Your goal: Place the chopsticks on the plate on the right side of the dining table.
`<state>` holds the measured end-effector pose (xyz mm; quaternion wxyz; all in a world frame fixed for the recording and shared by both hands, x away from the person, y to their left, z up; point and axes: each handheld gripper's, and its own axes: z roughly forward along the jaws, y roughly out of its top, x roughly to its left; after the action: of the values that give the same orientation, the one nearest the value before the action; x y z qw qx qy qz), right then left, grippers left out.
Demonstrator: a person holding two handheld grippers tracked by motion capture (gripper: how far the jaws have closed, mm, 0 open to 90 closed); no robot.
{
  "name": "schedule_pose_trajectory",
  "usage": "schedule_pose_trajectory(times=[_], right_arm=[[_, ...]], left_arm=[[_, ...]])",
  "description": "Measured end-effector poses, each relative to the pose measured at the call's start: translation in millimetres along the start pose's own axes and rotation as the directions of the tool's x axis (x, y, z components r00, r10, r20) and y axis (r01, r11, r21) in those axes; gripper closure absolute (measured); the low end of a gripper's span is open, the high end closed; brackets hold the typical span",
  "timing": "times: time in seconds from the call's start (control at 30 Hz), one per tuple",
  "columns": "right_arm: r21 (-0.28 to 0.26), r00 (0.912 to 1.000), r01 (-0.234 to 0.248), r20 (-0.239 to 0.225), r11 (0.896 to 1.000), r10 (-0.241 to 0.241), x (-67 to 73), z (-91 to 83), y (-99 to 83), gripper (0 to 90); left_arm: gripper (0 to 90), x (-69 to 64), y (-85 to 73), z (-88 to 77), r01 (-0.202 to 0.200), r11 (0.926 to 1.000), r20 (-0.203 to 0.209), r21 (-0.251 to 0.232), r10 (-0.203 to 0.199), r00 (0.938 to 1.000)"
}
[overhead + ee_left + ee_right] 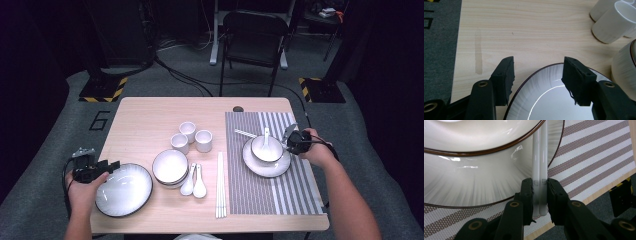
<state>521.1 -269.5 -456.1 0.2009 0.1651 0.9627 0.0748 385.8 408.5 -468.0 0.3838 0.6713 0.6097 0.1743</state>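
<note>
Cut off by the bottom edge in the left gripper view: near half of the large plate [549,100]. Cropped at the right edge there: a bowl [625,67] and the cups [614,21].

Hidden under the bowl's rim in the right gripper view: far ends of the pair of chopsticks [540,167]; near ends lost between the black pads. Bowl [474,137] cut by the top edge, plate [474,182] beneath it by the left edge.

Too small to tell in the high view: jaw gap of the right gripper [296,141], and any contact of the left gripper [107,166] with the plate rim.
</note>
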Motion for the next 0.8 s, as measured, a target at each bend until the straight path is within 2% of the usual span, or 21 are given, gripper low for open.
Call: schedule_pose_trajectory(times=[0.03, 0.1, 0.17, 0.2, 0.43, 0.47, 0.5, 0.53, 0.57, 0.6, 0.63, 0.67, 0.8], right_arm=[[0.0, 1.0, 0.0, -0.001, 1.0, 0.0, -0.1, 0.0, 0.0, 75.8], [0.005, 0.9995, -0.03, -0.008, 1.0, 0.031, 2.0, 0.2, -0.4, 75.8], [0.004, 0.9997, -0.025, -0.004, 1.0, 0.025, 1.9, 0.4, -0.1, 75.8], [0.0, 1.0, 0.0, -0.006, 1.0, 0.0, 0.2, 0.6, 0.5, 75.8], [-0.002, 1.0, -0.007, -0.006, 1.0, 0.007, 0.0, 0.7, 0.6, 74.8], [0.001, 0.9992, -0.038, -0.011, 0.999, 0.038, 1.4, 0.3, 0.2, 74.1], [-0.001, 0.9989, -0.046, -0.009, 0.999, 0.046, 1.7, 0.2, 0.1, 73.6], [-0.024, 0.9998, 0.018, -0.011, 1.0, -0.018, -3.2, 1.0, 0.7, 73.4], [-0.018, 0.9996, -0.026, -0.009, 0.999, 0.026, 0.0, -0.2, -0.1, 72.5], [-0.02, 0.9995, -0.03, -0.009, 0.999, 0.03, 0.0, -0.4, -0.3, 72.5], [-0.016, 0.9983, -0.057, -0.016, 0.998, 0.057, 1.4, -0.8, -0.8, 72.0], [-0.019, 0.9988, -0.048, -0.014, 0.999, 0.048, 0.7, -0.8, -1.1, 71.7], [-0.019, 0.997, -0.075, -0.021, 0.997, 0.075, 1.6, -1.2, -2.5, 70.5]], left_arm=[[43.2, 0.0, 0.0, 0.0, 0.001, 1.0, 0.0, 0.0, -0.001, 1.0], [43.2, 0.0, 0.0, -0.1, 0.0, 1.0, 0.0, -0.001, 0.0, 1.0], [43.2, 0.0, -0.1, -0.1, 0.001, 1.0, -0.001, 0.0, -0.001, 1.0], [43.2, -0.1, -0.1, -0.1, 0.003, 1.0, 0.0, -0.001, -0.003, 1.0], [43.2, 0.4, -0.1, -0.4, 0.005, 1.0, 0.001, -0.003, -0.005, 1.0], [43.2, 0.4, -0.1, -0.4, 0.005, 1.0, 0.0, -0.003, -0.005, 1.0], [43.2, 0.4, -0.1, -0.4, 0.005, 1.0, 0.001, -0.004, -0.005, 1.0], [43.2, 0.4, -0.2, -0.4, 0.005, 1.0, 0.001, -0.002, -0.005, 1.0], [43.2, 0.4, -0.2, -0.4, 0.005, 1.0, 0.001, -0.002, -0.005, 1.0], [43.2, 0.5, -0.1, -0.4, 0.005, 1.0, 0.001, 0.0, -0.005, 1.0], [43.2, 0.2, -0.3, -0.9, 0.01, 0.9999, 0.001, 0.007, -0.01, 1.0], [43.2, 0.4, -0.2, -0.5, 0.007, 1.0, 0.001, 0.002, -0.007, 1.0], [43.2, 0.2, -0.3, -0.6, 0.011, 0.9999, 0.0, 0.005, -0.011, 0.9999]])
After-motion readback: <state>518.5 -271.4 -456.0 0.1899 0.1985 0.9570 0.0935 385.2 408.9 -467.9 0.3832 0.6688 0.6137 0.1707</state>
